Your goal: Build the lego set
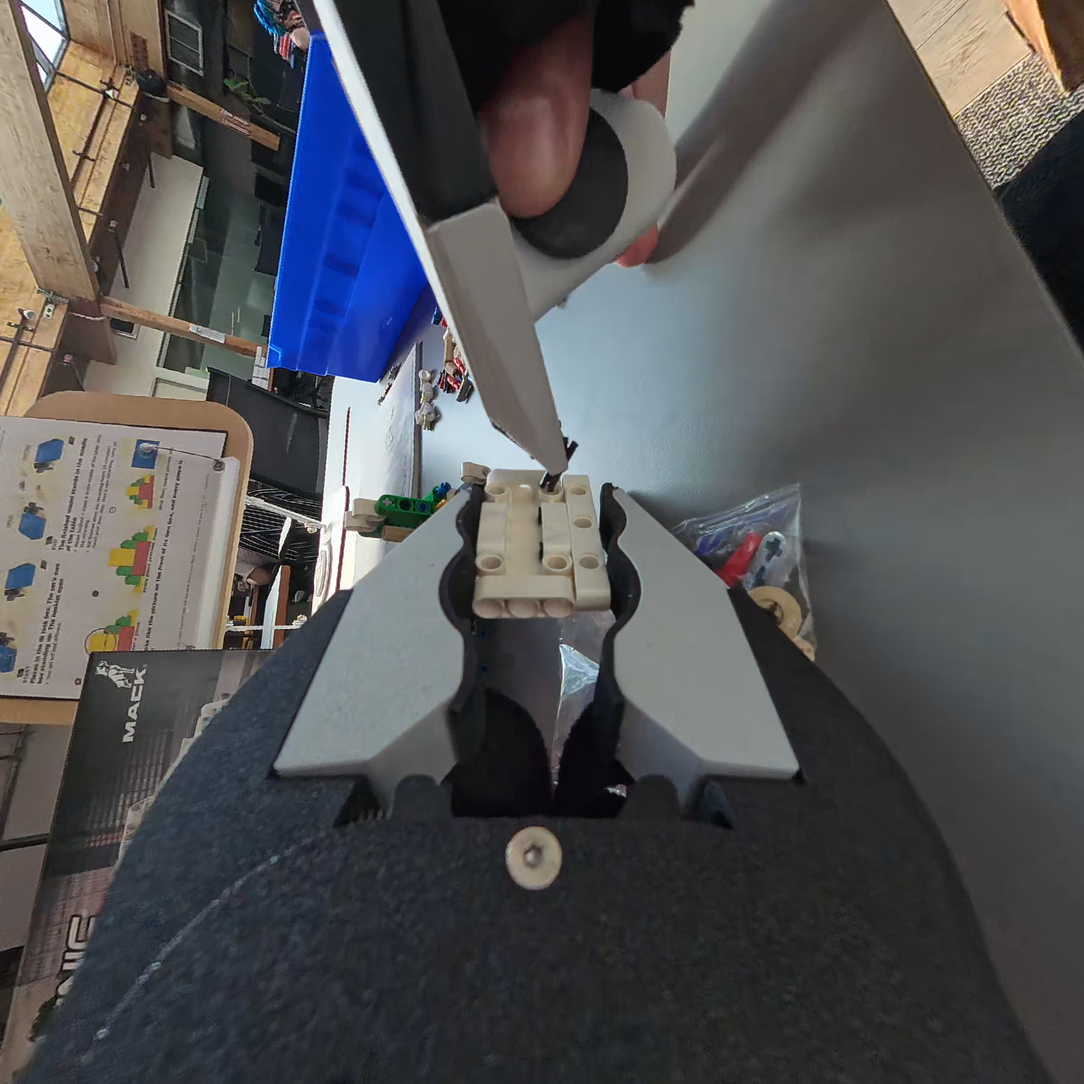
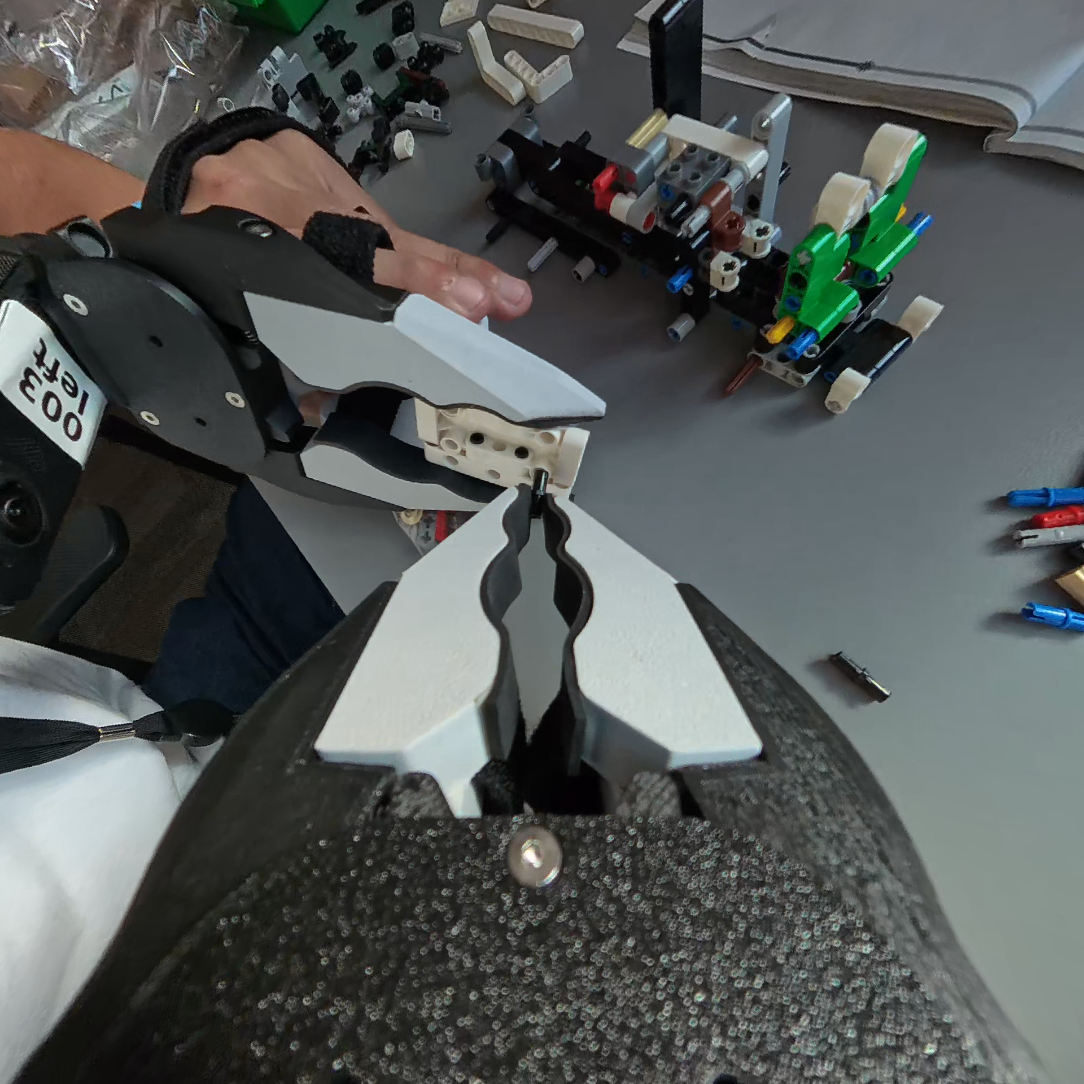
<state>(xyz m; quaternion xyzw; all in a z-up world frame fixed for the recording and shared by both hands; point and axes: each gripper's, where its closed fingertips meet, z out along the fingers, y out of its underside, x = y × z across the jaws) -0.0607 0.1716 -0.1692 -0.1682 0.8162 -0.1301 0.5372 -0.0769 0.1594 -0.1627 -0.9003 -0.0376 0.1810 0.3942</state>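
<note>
While my left tongs [image 1: 539, 545] clamp the stiff, light cream beam block [image 1: 537, 548] by its sides, my right tongs [image 2: 535, 498] pinch a small, slippery black pin [image 2: 538, 490] at its hole.

— What lies on the grey table [image 2: 762, 528]?
— A half-built model [image 2: 733, 234] with green [image 2: 833, 275], black and white parts, loose white beams [image 2: 528, 53] and small dark pieces [image 2: 375, 76] behind it.
— And to the side?
— Blue pins [image 2: 1050, 616], a red pin [image 2: 1056, 517], a black pin [image 2: 859, 676], an open booklet [image 2: 880, 58].
— Anything else?
— A blue bin [image 1: 346, 234], a bag of parts [image 1: 756, 563], a printed sheet [image 1: 105, 557] and a dark box [image 1: 117, 792].
</note>
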